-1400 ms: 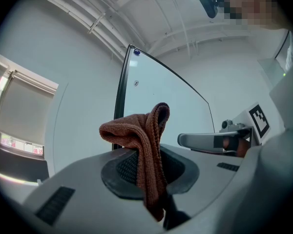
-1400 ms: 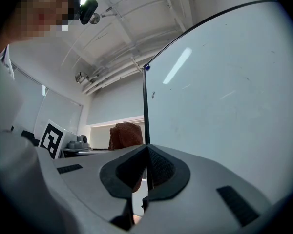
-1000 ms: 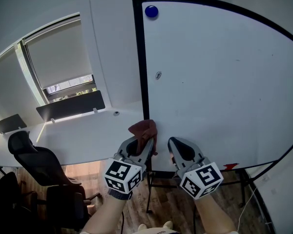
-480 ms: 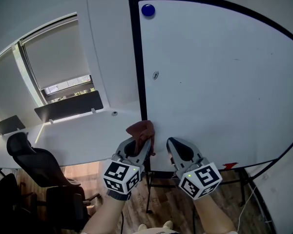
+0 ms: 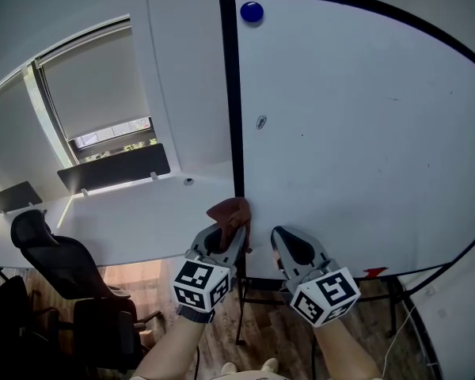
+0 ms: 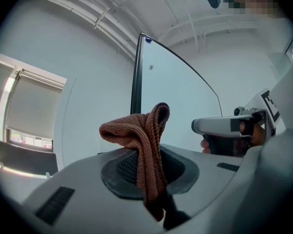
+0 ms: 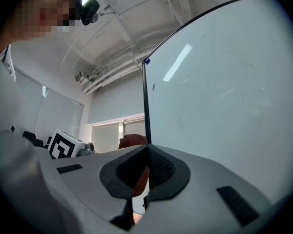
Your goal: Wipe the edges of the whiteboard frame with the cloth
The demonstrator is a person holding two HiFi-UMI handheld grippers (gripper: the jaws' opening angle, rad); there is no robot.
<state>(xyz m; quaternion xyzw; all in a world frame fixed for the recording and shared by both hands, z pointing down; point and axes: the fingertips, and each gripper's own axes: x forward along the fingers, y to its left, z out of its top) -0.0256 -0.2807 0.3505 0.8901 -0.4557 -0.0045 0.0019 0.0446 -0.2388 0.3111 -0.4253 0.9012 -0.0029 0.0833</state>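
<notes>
Listing near to far, each item with its hazard.

1. Left gripper point(image 5: 236, 234). Your fingers are clamped on the cloth point(image 5: 231, 210), a rust-brown knitted piece pinched by one fold, with the bunched rest standing above the tips. Hazard: the hold takes in only a narrow fold. Drag along the frame could tug it free, or the loose bunch could flop aside so that bare fingers scrape the frame.

2. Right gripper point(image 5: 279, 236). Fingers are pressed together with nothing between them. It sits just beside the left gripper and in front of the board's lower part. Hazard: with the two so near, a sideways sweep may knock them together, and its tips may mark the white surface.

3. Whiteboard frame point(image 5: 236, 117). This is the black left upright. The cloth sits at its low end and seems to be against it, though contact cannot be confirmed. Hazard: most of the upright rises above the cloth. On a long upward reach your pressure may lapse and the cloth may wander onto the whiteboard point(image 5: 356, 133), leaving stretches unwiped. A hard push might also rock the stand point(image 5: 244, 295).

4. Blue magnet point(image 5: 252, 12). It sits just inside the top corner of the frame. Hazard: a wide pass there could dislodge it.

5. Chair point(image 5: 51, 252). It stands well apart, and no hazard is judged.
</notes>
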